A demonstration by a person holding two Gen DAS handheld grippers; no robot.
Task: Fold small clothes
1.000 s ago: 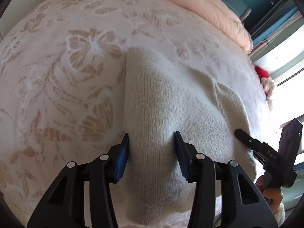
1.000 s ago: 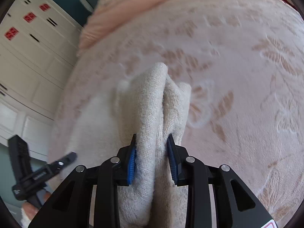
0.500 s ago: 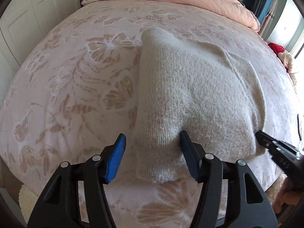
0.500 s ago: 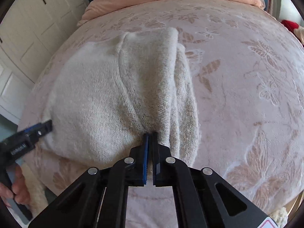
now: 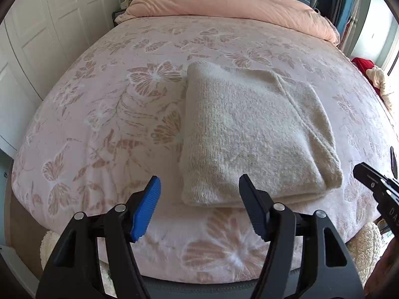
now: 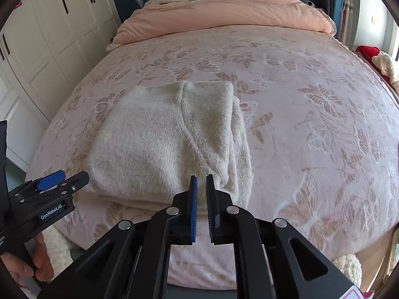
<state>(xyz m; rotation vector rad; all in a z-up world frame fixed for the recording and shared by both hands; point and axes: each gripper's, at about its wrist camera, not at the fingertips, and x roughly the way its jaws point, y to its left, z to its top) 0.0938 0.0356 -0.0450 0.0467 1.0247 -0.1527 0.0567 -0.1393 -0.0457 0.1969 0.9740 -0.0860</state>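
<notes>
Sweater (image 5: 251, 134), gripped a second ago, lies released; both grippers withdrawn.

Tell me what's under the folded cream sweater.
The folded cream sweater lies directly on the pink butterfly-print blanket, which shows all around it. Whatever sits between its folded layers or beneath its middle is covered.

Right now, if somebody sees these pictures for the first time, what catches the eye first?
First the folded cream knit sweater, lying alone near the front edge of the pink butterfly-patterned bedspread. Next the two black grippers low in front of it: the left gripper open and empty, the right gripper only narrowly parted, holding nothing. At the head of the bed lies a bunched peach duvet.
</notes>
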